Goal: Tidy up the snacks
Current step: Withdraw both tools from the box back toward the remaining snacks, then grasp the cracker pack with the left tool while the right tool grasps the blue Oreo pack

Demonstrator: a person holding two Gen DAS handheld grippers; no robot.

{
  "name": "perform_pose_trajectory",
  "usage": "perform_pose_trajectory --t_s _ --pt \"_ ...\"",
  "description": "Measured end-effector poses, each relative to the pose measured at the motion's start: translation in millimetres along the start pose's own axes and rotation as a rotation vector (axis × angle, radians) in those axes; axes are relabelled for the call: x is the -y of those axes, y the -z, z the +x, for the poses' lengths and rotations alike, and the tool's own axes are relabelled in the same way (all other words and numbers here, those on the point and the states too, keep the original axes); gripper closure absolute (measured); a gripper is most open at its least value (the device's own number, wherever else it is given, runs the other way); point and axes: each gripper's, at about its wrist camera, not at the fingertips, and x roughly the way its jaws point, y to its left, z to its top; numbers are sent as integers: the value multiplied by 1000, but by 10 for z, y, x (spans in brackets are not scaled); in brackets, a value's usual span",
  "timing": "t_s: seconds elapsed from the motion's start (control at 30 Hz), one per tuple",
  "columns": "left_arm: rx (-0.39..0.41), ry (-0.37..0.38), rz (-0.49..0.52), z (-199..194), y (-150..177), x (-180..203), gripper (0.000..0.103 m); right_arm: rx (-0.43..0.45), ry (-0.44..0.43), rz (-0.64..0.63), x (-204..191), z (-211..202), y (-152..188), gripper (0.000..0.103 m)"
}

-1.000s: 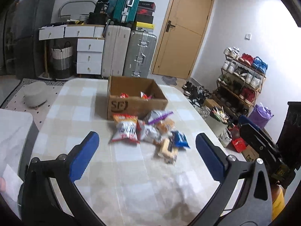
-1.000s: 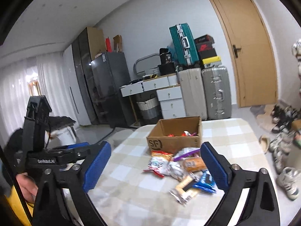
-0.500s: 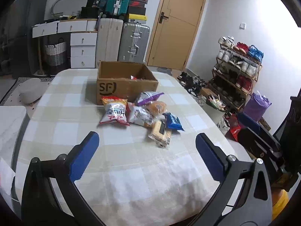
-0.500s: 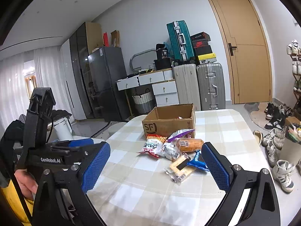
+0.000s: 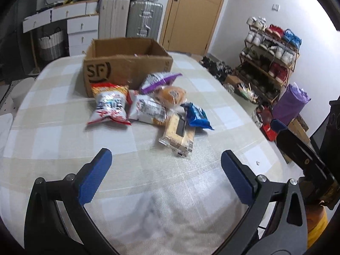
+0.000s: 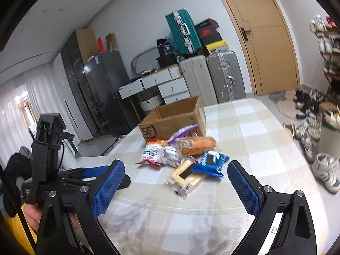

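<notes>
Through the left wrist I see my left gripper [image 5: 165, 177] spread wide and empty above the checked tablecloth [image 5: 63, 140]; snack packets [image 5: 148, 108] lie heaped against the SF cardboard box [image 5: 127, 63]; through the right wrist, my right gripper [image 6: 176, 186] gapes empty too, cracker pack [image 6: 187, 178] just ahead.

Black gripper frames, blue textured fingers [image 5: 94, 178], silver screws, yellow sleeve [image 6: 12, 231]

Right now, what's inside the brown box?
Mostly hidden. The box sits open on the table, but its front wall blocks the bottom. Only a tiny bit of something colourful peeks over the edge; I can't tell what.
</notes>
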Motion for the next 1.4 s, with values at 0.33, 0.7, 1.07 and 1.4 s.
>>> perform_pose_trajectory --t_s 0.33,0.7,1.07,1.4 --pt "-157 -8 80 981 -114 221 1 -110 25 103 533 411 92 4" --pt "-256 -45 113 1917 -338 396 9 -155 56 231 1030 608 177 4" --pt "-232 -42 146 2053 -509 456 51 -191 61 314 1223 689 204 4" --pt "-239 -15 113 1860 -349 415 51 -234 79 245 1052 775 128 4"
